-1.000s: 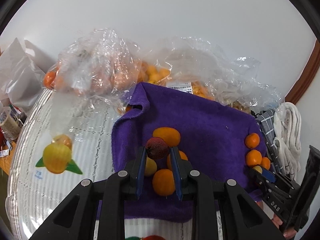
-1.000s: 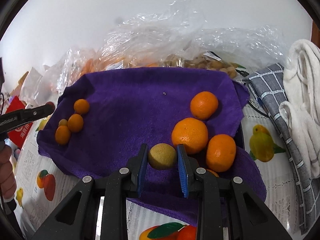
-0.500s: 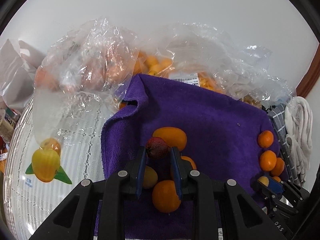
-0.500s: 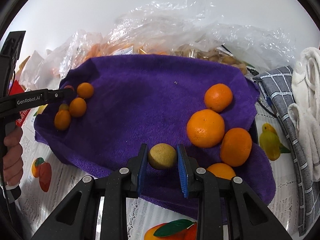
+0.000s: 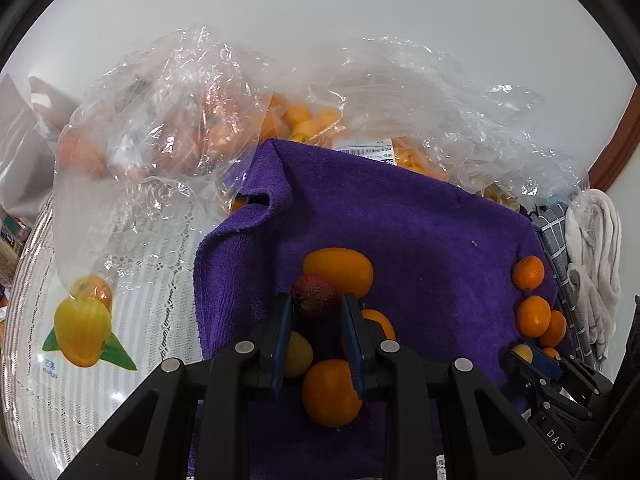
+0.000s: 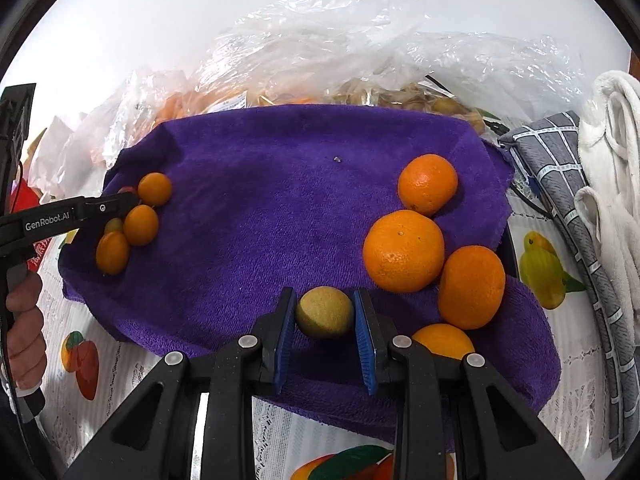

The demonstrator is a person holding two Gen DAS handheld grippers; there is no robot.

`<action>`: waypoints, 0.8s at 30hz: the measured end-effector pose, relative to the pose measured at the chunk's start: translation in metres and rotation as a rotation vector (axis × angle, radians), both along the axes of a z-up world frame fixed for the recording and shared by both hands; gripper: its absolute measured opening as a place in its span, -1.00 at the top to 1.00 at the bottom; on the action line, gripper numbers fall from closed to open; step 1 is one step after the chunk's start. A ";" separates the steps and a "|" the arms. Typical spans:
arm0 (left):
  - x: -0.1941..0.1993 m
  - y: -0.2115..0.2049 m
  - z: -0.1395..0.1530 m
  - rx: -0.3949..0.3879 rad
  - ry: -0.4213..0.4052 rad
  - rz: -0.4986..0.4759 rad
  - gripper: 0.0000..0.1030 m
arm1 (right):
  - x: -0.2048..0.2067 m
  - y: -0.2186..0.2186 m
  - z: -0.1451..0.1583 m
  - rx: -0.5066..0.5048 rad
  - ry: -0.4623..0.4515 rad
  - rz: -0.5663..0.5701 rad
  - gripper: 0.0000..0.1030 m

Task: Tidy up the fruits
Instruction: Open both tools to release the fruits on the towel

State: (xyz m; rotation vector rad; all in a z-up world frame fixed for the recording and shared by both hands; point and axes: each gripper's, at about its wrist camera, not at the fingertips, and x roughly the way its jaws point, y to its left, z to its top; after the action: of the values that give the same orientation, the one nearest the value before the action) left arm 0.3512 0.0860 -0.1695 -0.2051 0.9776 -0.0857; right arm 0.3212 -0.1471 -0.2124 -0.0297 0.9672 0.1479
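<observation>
My left gripper (image 5: 316, 307) is shut on a small dark red fruit (image 5: 313, 295), held just above a cluster of kumquats (image 5: 338, 270) on the left part of a purple towel (image 5: 420, 232). A small yellow fruit (image 5: 298, 354) lies under its left finger. My right gripper (image 6: 325, 312) is shut on a round yellowish-brown fruit (image 6: 325, 312) over the towel's (image 6: 260, 220) near edge. Several oranges (image 6: 403, 250) lie just right of it. The left gripper (image 6: 120, 202) shows at far left beside the kumquats (image 6: 141, 224).
Clear plastic bags (image 5: 168, 120) of orange and brown fruit crowd the far side of the towel. A grey checked cloth (image 6: 560, 168) and a white towel (image 6: 612, 152) lie to the right. A fruit-printed tablecloth (image 5: 84, 328) covers the table. A person's hand (image 6: 24, 328) grips the left handle.
The left gripper has moved down and toward the kumquat cluster with the red fruit in it. The right gripper still holds its fruit, and the oranges now sit slightly further right in its view.
</observation>
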 end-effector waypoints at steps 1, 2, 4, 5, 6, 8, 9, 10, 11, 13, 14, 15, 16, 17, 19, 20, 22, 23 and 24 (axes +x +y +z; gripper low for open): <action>0.000 0.000 0.000 0.001 0.000 -0.005 0.53 | 0.000 -0.001 0.000 0.001 0.000 0.000 0.44; 0.000 -0.001 0.001 0.000 0.001 -0.007 0.53 | 0.000 -0.001 -0.001 0.001 0.001 -0.002 0.43; -0.001 -0.001 0.001 -0.009 0.005 -0.020 0.49 | 0.000 0.000 0.000 -0.003 0.005 -0.006 0.43; -0.001 -0.002 0.002 -0.010 0.007 -0.024 0.44 | 0.000 0.000 0.000 -0.006 0.008 -0.009 0.41; -0.002 -0.003 0.004 -0.007 0.011 -0.027 0.41 | -0.001 0.000 0.001 -0.011 0.011 -0.012 0.38; -0.002 -0.006 0.007 0.001 0.020 -0.043 0.22 | -0.001 -0.001 0.002 -0.014 0.017 -0.022 0.26; -0.004 -0.008 0.009 0.008 0.023 -0.053 0.14 | -0.001 -0.002 0.003 -0.004 0.024 -0.022 0.18; -0.005 -0.009 0.012 0.013 0.020 -0.054 0.01 | -0.003 -0.003 0.005 0.007 0.030 -0.022 0.15; -0.007 -0.010 0.016 0.017 0.010 -0.053 -0.04 | -0.004 -0.003 0.007 0.012 0.034 -0.024 0.12; -0.014 -0.012 0.025 0.017 -0.006 -0.057 -0.07 | -0.010 -0.003 0.013 0.004 0.034 -0.032 0.10; -0.019 -0.012 0.029 0.012 -0.012 -0.060 -0.12 | -0.013 -0.002 0.016 0.002 0.029 -0.034 0.09; -0.025 -0.012 0.033 0.005 -0.020 -0.059 -0.15 | -0.018 -0.002 0.022 0.003 0.022 -0.035 0.04; -0.032 -0.012 0.037 0.001 -0.025 -0.054 -0.19 | -0.021 -0.002 0.026 0.004 0.017 -0.036 -0.01; -0.038 -0.012 0.040 0.000 -0.028 -0.051 -0.20 | -0.027 -0.002 0.032 0.003 0.006 -0.037 -0.11; -0.054 -0.013 0.048 0.004 -0.034 -0.053 -0.20 | -0.038 -0.003 0.044 -0.005 -0.018 -0.037 -0.19; -0.062 -0.012 0.052 0.008 -0.037 -0.054 -0.20 | -0.045 -0.003 0.051 -0.018 -0.033 -0.038 -0.21; -0.080 -0.015 0.063 0.026 -0.049 -0.055 -0.20 | -0.059 -0.006 0.065 -0.039 -0.061 -0.051 -0.28; -0.089 -0.016 0.069 0.035 -0.057 -0.056 -0.22 | -0.064 -0.008 0.070 -0.039 -0.070 -0.058 -0.32; -0.100 -0.017 0.075 0.045 -0.067 -0.057 -0.24 | -0.073 -0.011 0.077 -0.034 -0.080 -0.069 -0.38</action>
State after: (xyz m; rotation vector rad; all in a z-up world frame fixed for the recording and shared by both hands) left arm 0.2516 0.0688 -0.0941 -0.1320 0.9178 -0.1217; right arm 0.2481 -0.1585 -0.1349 -0.0331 0.8898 0.0667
